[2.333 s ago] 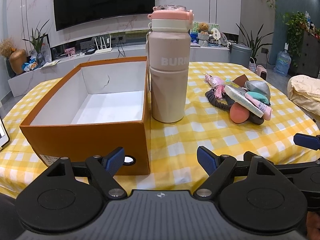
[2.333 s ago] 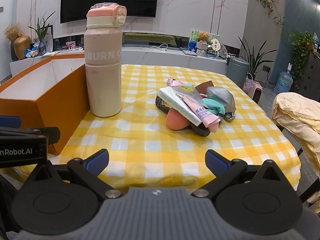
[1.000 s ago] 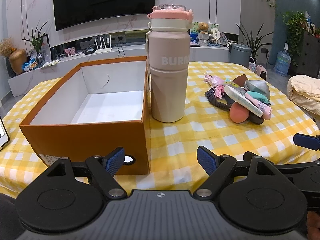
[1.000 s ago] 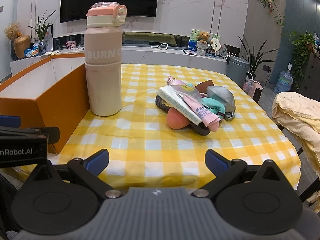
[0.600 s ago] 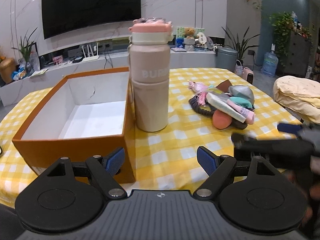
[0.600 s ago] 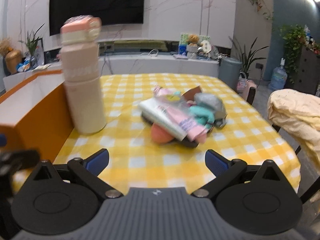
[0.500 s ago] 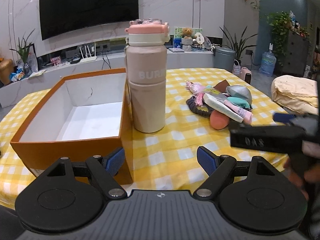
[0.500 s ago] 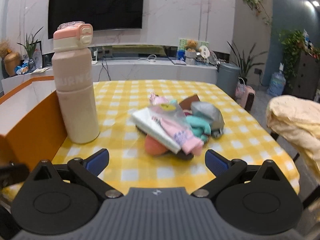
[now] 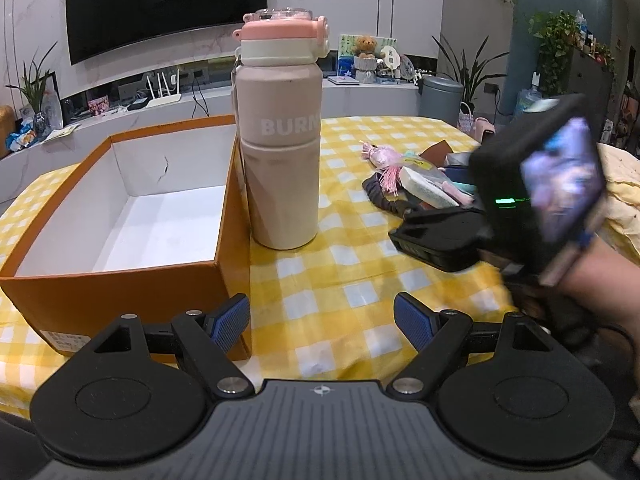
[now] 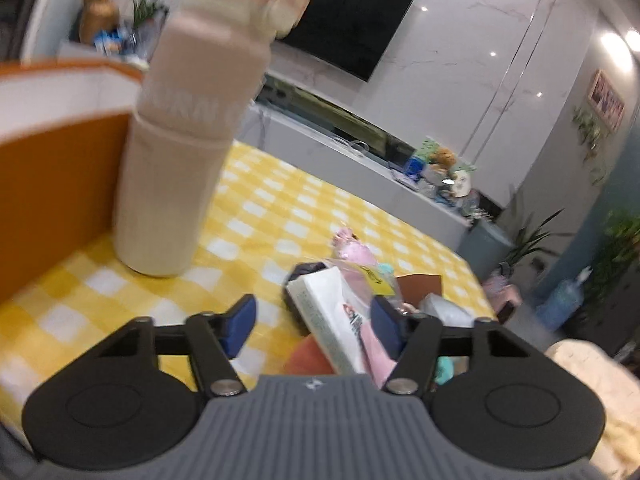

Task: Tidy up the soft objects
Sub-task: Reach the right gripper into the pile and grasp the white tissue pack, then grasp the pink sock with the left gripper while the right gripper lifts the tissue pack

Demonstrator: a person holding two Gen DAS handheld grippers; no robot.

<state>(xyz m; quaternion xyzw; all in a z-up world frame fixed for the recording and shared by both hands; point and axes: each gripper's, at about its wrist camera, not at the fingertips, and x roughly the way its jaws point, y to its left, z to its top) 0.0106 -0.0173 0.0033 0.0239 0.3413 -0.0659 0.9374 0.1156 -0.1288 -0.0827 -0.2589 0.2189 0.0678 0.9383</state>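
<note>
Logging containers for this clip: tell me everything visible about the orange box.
The orange box is an open, lidless rectangular carton, apparently cardboard, orange outside with a white lining. It sits upright on the yellow checked tablecloth, left of the pink bottle, which stands close against its right wall; contact cannot be confirmed. Nothing shows inside it. A thin dark crack marks the inner far wall, and a small printed label sits low on the near outer face. Neither gripper touches it.

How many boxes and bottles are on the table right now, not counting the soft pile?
2. The orange box sits open at the left; the pink bottle stands upright against its right wall. Nothing else of either kind shows, though the right gripper hides part of the table.
</note>
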